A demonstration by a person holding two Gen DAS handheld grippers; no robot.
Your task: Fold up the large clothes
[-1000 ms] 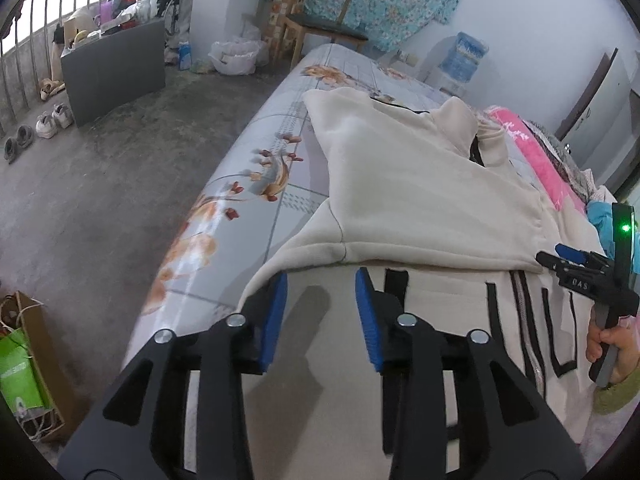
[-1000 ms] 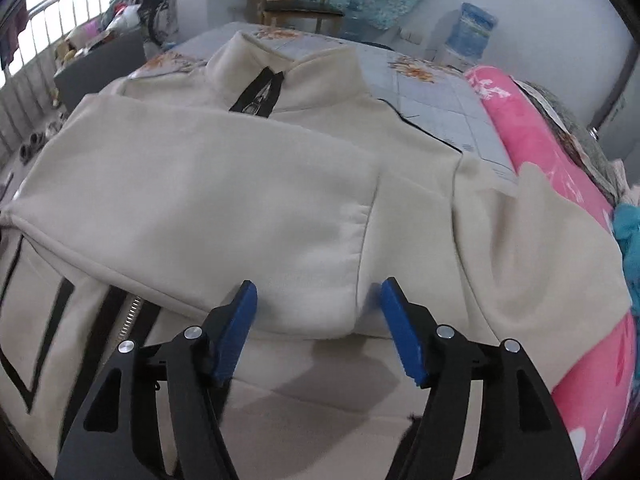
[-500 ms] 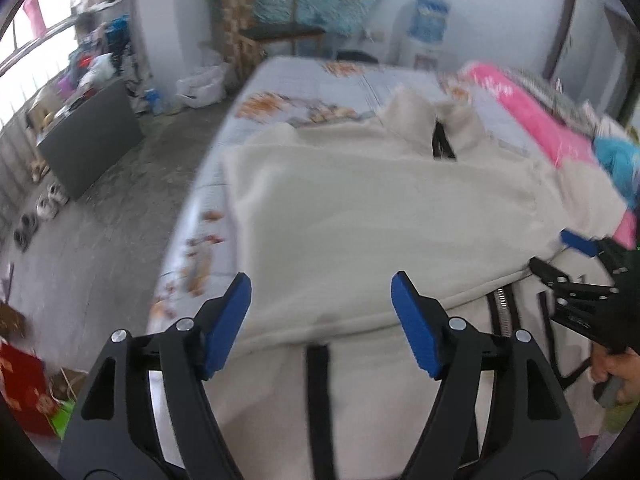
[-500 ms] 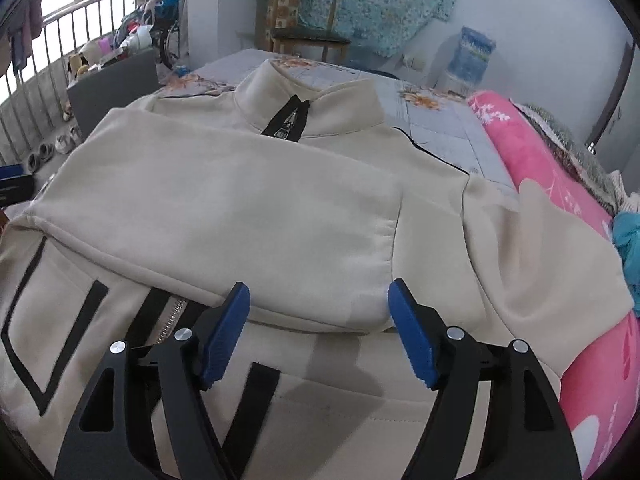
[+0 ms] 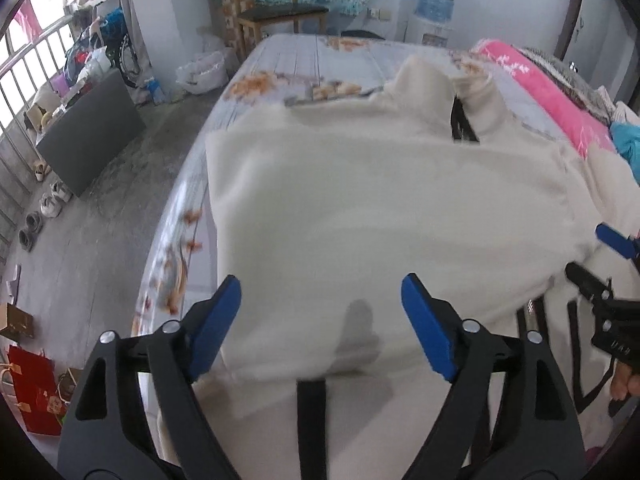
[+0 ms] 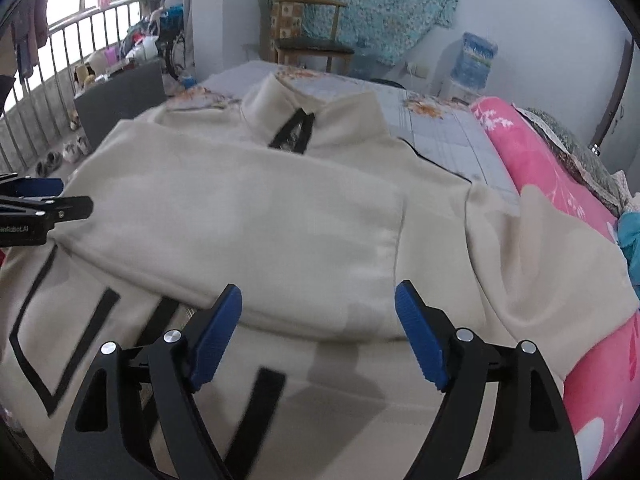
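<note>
Gaping wide, just opened, nothing between: left claw (image 5: pixel 321 320), right claw (image 6: pixel 319 322) above cream jacket (image 6: pixel 248 216); lettering unreadable.

Bare bed sheet (image 5: pixel 320 60) is lying open beyond the cream jacket (image 5: pixel 380 208) collar, floor (image 5: pixel 100 240) is running clear along the left edge, while a pink quilt (image 6: pixel 540 160) is walling the right side.

Both wrist views: close, downward, jacket (image 5: pixel 380 208) shared
</note>
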